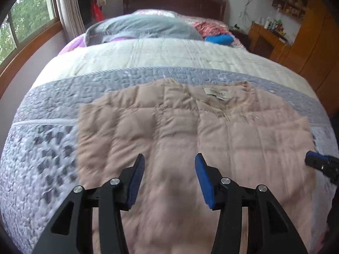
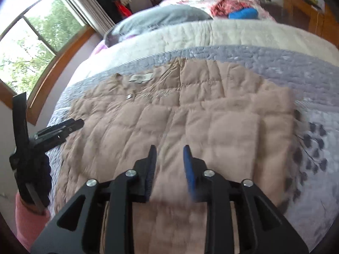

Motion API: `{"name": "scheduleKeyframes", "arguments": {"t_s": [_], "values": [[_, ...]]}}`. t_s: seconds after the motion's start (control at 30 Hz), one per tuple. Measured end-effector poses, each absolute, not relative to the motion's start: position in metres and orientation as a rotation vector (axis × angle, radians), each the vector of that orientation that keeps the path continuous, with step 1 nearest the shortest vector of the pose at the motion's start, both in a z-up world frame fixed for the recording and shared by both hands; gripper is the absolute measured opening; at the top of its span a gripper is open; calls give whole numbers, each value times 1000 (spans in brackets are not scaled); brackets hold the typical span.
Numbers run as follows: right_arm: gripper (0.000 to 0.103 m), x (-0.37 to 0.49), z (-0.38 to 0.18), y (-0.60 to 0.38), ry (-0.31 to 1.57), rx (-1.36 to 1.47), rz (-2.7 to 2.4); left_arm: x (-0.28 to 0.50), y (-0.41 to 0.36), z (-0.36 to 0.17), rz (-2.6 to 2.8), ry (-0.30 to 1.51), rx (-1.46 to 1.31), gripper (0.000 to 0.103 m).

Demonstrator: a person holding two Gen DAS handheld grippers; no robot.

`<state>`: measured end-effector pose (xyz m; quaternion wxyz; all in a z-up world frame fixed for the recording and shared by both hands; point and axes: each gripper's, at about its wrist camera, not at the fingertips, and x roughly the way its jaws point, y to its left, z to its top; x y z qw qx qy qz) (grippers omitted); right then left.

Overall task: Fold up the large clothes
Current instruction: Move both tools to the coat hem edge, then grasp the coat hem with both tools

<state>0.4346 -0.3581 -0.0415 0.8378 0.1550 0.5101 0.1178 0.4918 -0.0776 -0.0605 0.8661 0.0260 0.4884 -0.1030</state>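
Note:
A pale pink quilted jacket lies flat on the bed with its collar and white label toward the headboard; its sides look folded in. It also fills the right wrist view. My left gripper is open and empty above the jacket's lower middle. My right gripper is open and empty above the jacket's lower part. The right gripper's tip shows at the jacket's right edge in the left wrist view. The left gripper shows at the jacket's left edge in the right wrist view.
The bed has a grey-lilac quilted cover and a cream blanket behind it. A grey pillow, a blue item and a dark headboard lie beyond. A window is left, wooden furniture right.

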Motion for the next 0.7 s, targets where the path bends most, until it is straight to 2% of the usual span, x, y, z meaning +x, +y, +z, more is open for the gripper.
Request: {"name": "scheduleKeyframes", "arguments": {"t_s": [0.03,0.13,0.27,0.33,0.43,0.7], "values": [[40,415,-36,-364,1064,323,265,472,-65,-54,-230,1010,57,52],[45,344,-29,-380,1041,293,287,413,-21,-47,-230,1013,75,60],[65,249,-31,-401,1035,261,301,320,44,-57,-199,1028,58,67],[67,203,-34,-409,1031,259,297,282,69,-65,-188,1037,44,71],[76,154,-44,-420,1031,285,307,230,94,-80,-191,1065,0,74],[77,87,-93,-430,1098,365,267,170,103,-127,-261,1135,-145,76]]}}
